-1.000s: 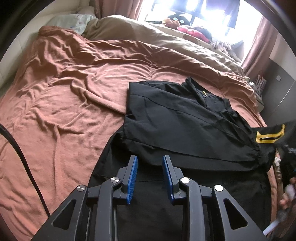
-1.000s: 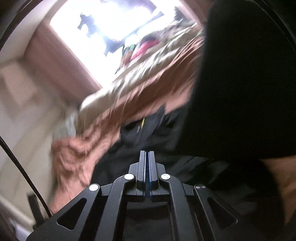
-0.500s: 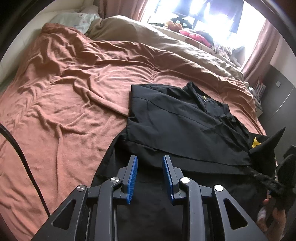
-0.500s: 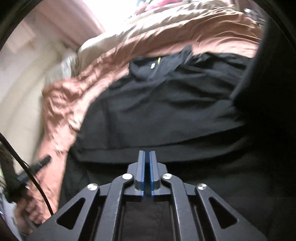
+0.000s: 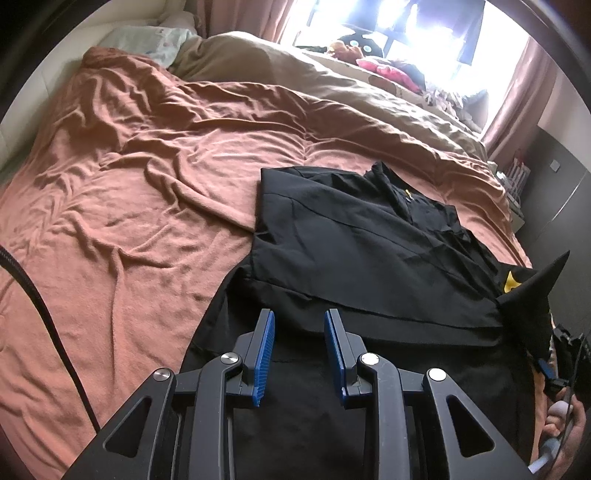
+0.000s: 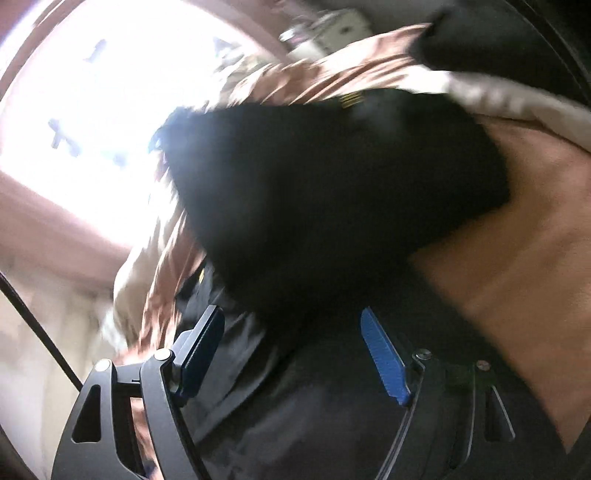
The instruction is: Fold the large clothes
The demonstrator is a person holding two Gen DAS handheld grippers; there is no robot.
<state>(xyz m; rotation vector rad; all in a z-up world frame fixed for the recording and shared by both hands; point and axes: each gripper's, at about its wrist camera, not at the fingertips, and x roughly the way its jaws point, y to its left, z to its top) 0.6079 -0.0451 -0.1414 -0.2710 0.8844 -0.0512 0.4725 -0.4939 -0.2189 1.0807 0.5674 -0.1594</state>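
Hovering over the near hem of the black garment [image 5: 369, 251], the left gripper [image 5: 298, 350] is released: its blue pads [image 5: 264, 354] stand a moderate gap apart with nothing between them, and whether they touch the cloth below cannot be told. The garment lies on the bed's orange blanket [image 5: 147, 206], toward the right edge, with one side folded over the body and the collar pointing at the far edge. A raised black fold with a yellow mark [image 5: 511, 280] stands up at the garment's right side, near the bed's right edge. In the right wrist view, which is blurred, the right gripper [image 6: 295, 354] is released, fingers spread wide; black cloth [image 6: 332, 192] bulks just ahead of them and fills most of the frame, and no grip on it shows. In the left view, a hand [image 5: 565, 424] appears at the lower right corner. A beige duvet [image 5: 295, 77] covers the far part of the bed, with soft toys [image 5: 369, 55] along the far edge below the bright window [image 5: 424, 26]. A pillow [image 5: 147, 40] lies at the far left corner.
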